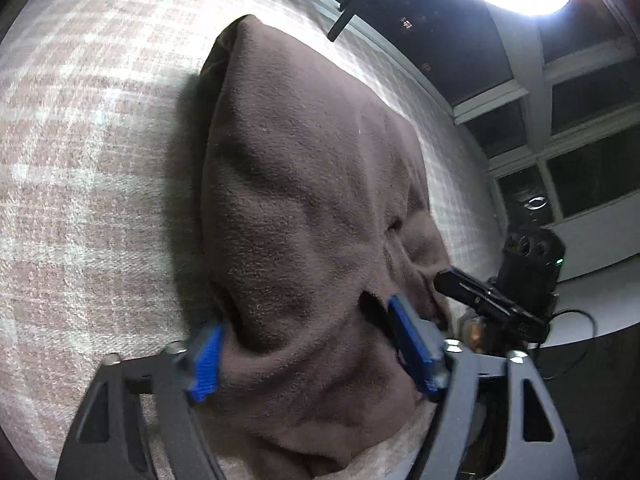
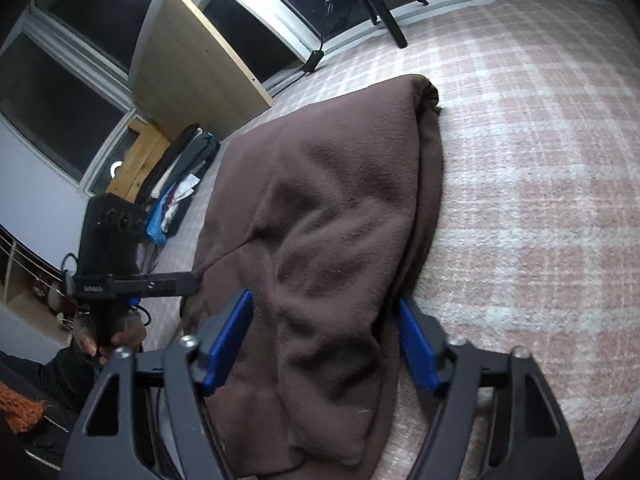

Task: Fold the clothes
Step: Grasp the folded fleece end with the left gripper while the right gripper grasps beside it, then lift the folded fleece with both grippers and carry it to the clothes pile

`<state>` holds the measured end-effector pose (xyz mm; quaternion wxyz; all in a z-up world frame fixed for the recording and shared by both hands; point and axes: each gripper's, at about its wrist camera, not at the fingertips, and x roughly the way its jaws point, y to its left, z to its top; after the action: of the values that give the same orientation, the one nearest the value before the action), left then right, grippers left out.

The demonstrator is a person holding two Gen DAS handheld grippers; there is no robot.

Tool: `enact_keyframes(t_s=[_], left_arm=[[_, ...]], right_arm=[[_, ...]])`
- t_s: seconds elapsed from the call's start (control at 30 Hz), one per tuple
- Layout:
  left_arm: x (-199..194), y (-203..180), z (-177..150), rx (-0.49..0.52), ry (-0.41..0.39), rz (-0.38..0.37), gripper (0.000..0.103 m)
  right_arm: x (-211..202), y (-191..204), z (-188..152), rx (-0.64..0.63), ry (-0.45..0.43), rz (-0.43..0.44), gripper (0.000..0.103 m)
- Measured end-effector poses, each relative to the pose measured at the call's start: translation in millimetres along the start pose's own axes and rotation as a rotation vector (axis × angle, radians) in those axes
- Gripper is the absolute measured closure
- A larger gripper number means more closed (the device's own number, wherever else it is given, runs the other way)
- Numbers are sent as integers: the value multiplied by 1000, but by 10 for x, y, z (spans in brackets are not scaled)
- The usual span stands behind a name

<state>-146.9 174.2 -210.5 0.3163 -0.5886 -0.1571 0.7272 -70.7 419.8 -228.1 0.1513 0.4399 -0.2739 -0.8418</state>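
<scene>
- Left gripper point(image 1: 308, 344) and right gripper point(image 2: 324, 344) each straddle the brown fleece garment point(image 1: 296, 200), jaws part open; whether the pads press, cannot tell
- Garment lies on a plaid carpet point(image 2: 540, 200); only the right view shows a wooden board point(image 2: 200, 68)

Garment point(image 1: 304, 208) lies on the rug point(image 1: 88, 168), stretching away from both claws toward the far rug edge. Left claw point(image 1: 308, 352) straddles the garment's near end, cloth bunched between its pads. Right claw point(image 2: 324, 344) straddles the near end too, just beside the left. Left hand point(image 2: 108, 336) sits left of the right claw. Wooden board point(image 2: 192, 68) leans against the window point(image 2: 64, 92) behind the garment; pile of clothes point(image 2: 176, 188) lies before it.
</scene>
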Motion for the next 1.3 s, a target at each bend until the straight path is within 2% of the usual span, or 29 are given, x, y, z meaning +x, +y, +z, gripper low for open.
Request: enact_keyframes(t_s=[0.07, 0.23, 0.3, 0.4, 0.53, 0.6, 0.73, 0.8, 1.03, 1.23, 1.3], left_arm=[[36, -105, -19, 49, -7, 63, 50], [159, -440, -30, 187, 25, 274, 58], [229, -559, -45, 229, 29, 336, 58], [304, -594, -58, 217, 21, 379, 54], [282, -532, -35, 120, -14, 347, 53], [280, -538, -38, 105, -31, 348, 54], [237, -591, 10, 128, -24, 326, 73], [164, -639, 41, 142, -35, 294, 75], [-356, -867, 202, 194, -127, 187, 77], [-728, -946, 199, 228, -185, 136, 77], [-828, -888, 203, 207, -187, 119, 77]], right_arm=[[50, 45, 8, -6, -1, -29, 65], [126, 290, 26, -96, 43, -160, 68], [178, 372, 49, -115, 76, -213, 68], [218, 380, 52, -94, 86, -243, 68], [204, 329, 4, -58, 55, -225, 67], [187, 310, -16, -43, 37, -206, 67], [105, 271, -13, 10, 5, -128, 74], [37, 283, 19, 36, -18, -65, 76], [-375, 492, 247, 48, -128, 74, 77], [-634, 834, 382, -14, -165, 94, 77], [-663, 965, 398, -34, -158, 86, 77]])
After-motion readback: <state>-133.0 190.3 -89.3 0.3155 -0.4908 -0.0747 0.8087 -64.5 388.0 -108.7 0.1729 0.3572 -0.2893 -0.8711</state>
